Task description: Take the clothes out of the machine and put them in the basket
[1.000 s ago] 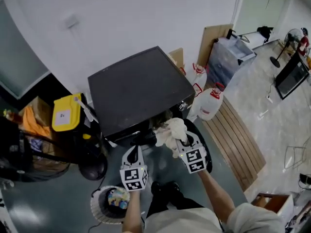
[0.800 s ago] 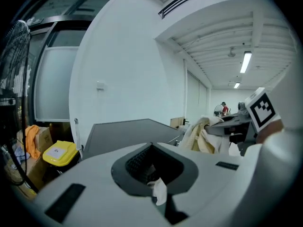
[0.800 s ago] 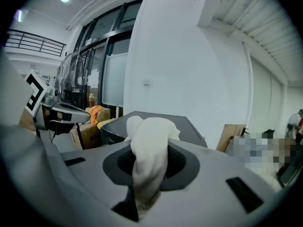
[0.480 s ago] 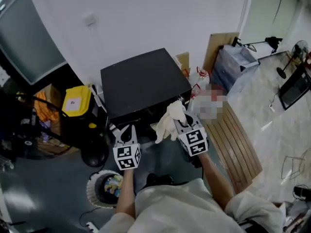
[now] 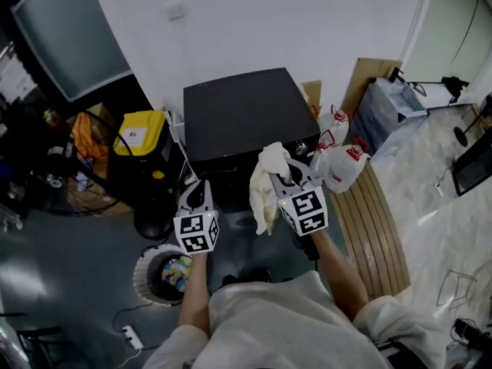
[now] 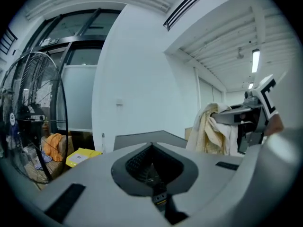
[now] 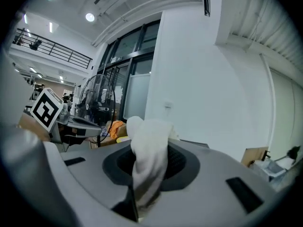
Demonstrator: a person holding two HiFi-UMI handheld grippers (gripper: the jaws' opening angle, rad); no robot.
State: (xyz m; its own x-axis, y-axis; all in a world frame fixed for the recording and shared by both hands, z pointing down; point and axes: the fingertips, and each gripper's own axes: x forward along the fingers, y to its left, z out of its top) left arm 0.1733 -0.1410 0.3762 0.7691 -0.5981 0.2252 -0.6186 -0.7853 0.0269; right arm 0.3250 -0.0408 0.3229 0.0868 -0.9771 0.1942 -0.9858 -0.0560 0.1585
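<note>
The black machine (image 5: 238, 118) stands against the white wall, seen from above. My right gripper (image 5: 281, 174) is raised in front of it, level with its top, and is shut on a cream cloth (image 5: 264, 184) that hangs down from the jaws. In the right gripper view the cloth (image 7: 147, 143) bunches between the jaws of the right gripper (image 7: 147, 167). My left gripper (image 5: 197, 196) hovers to the left, jaws together and holding nothing; the left gripper view shows the same of the left gripper (image 6: 152, 146). A round white basket (image 5: 144, 277) with a colourful item in it sits on the floor, lower left.
A yellow-lidded bin (image 5: 141, 133) stands left of the machine, with a standing fan (image 6: 28, 122) in front of it. Plastic jugs (image 5: 343, 167) and a wooden slat pallet (image 5: 378, 225) lie to the right. A power strip (image 5: 127, 334) with cable lies on the floor.
Both grippers have risen from the machine's front opening to the height of its top. The cream cloth came out with the right gripper and now hangs free.
</note>
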